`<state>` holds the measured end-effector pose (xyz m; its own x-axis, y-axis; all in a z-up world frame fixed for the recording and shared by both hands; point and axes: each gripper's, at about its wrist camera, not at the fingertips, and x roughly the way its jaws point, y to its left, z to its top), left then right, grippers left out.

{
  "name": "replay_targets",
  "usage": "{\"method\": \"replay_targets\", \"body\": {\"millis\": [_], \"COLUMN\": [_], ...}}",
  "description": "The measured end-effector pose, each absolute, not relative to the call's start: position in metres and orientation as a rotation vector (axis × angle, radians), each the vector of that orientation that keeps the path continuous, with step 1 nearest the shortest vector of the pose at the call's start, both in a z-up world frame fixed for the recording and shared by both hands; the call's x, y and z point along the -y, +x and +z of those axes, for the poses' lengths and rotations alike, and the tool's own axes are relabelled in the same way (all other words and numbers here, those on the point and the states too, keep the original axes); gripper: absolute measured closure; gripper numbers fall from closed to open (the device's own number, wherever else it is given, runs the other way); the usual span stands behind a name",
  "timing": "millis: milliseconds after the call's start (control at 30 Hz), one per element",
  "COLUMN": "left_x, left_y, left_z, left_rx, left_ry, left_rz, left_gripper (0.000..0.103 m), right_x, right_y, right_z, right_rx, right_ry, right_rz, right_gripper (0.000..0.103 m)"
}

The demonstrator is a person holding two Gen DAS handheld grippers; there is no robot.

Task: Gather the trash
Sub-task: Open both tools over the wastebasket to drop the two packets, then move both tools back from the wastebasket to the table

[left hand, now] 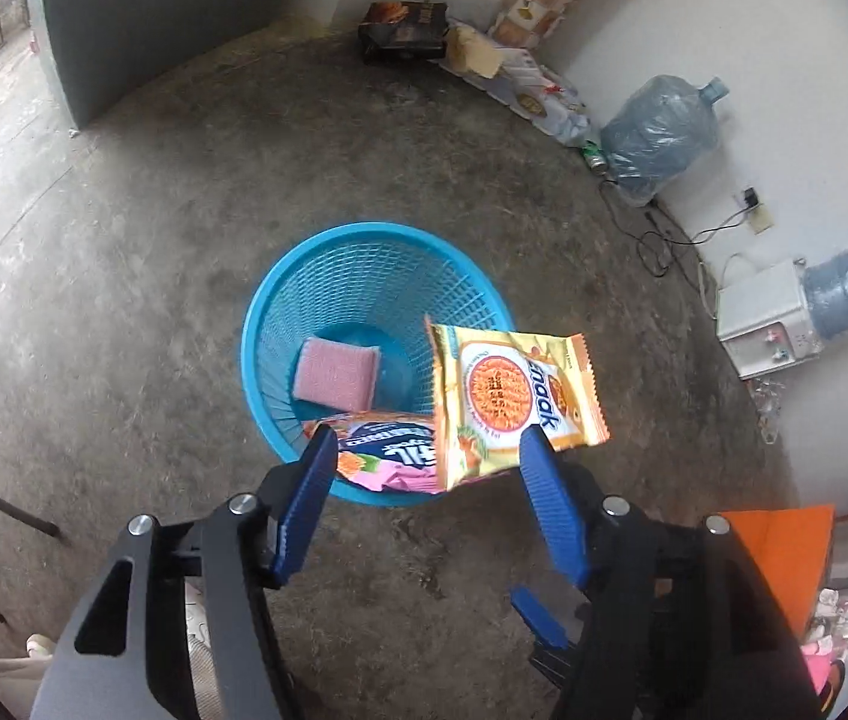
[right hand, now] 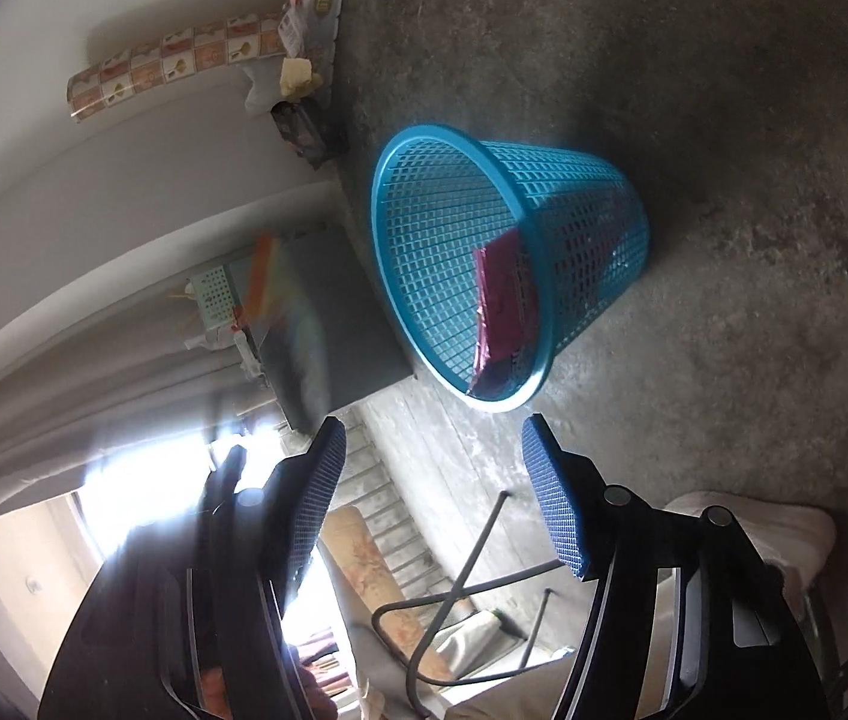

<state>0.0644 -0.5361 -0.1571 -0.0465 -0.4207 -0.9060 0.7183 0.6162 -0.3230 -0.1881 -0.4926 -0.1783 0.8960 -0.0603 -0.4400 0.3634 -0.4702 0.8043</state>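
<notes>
Hovering over the blue plastic mesh basket (left hand: 280, 312), the orange noodle packet (left hand: 514, 396) was released from the parted left gripper (left hand: 424, 450) to fall in as trash; the right gripper (right hand: 433, 441) was held open, empty, beside the basket.

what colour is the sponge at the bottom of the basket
Pink. The sponge shows best in the left wrist view.

My left gripper (left hand: 424, 444) points steeply down, its two blue ribbed fingers (left hand: 304, 510) spread wide apart with nothing pressed between the pads. My right gripper (right hand: 433, 438) is angled only slightly below level, and its blue fingers (right hand: 556, 504) likewise stand well apart, gripping nothing. On both, the black linkage arms splay outward behind the fingers.
</notes>
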Motion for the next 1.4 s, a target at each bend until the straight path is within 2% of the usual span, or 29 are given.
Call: {"method": "replay_targets", "body": {"millis": [200, 433, 500, 733, 800, 967, 1100, 1400], "left_x": [0.496, 0.441, 0.427, 0.364, 0.343, 0.288, 0.246, 0.154], "left_y": [0.058, 0.065, 0.059, 0.03, 0.024, 0.019, 0.018, 0.036], "left_z": [-0.131, -0.064, -0.04, 0.036, 0.05, 0.075, 0.088, 0.098], "left_rx": [-1.204, -1.071, -1.019, -0.841, -0.802, -0.729, -0.673, -0.622], "left_ry": [0.308, 0.212, 0.199, 0.157, 0.15, 0.137, 0.141, 0.079], "left_rz": [-0.91, -0.899, -0.922, -1.033, -1.029, -0.994, -0.943, -0.797], "left_gripper": [0.042, 0.042, 0.041, 0.026, 0.024, 0.019, 0.016, 0.013], "right_x": [0.48, 0.47, 0.467, 0.449, 0.44, 0.408, 0.382, 0.338], "right_y": [-0.206, -0.2, -0.193, -0.163, -0.155, -0.132, -0.114, -0.08], "right_z": [-0.169, -0.133, -0.116, -0.037, -0.011, 0.038, 0.06, 0.091], "right_rx": [-0.257, -0.319, -0.349, -0.497, -0.527, -0.587, -0.642, -0.697], "right_ry": [1.97, 1.839, 1.757, 1.393, 1.266, 0.993, 0.814, 0.528], "right_rz": [-0.504, -0.496, -0.5, -0.529, -0.546, -0.57, -0.607, -0.671], "right_gripper": [0.043, 0.043, 0.042, 0.03, 0.024, 0.013, 0.008, 0.008]}}
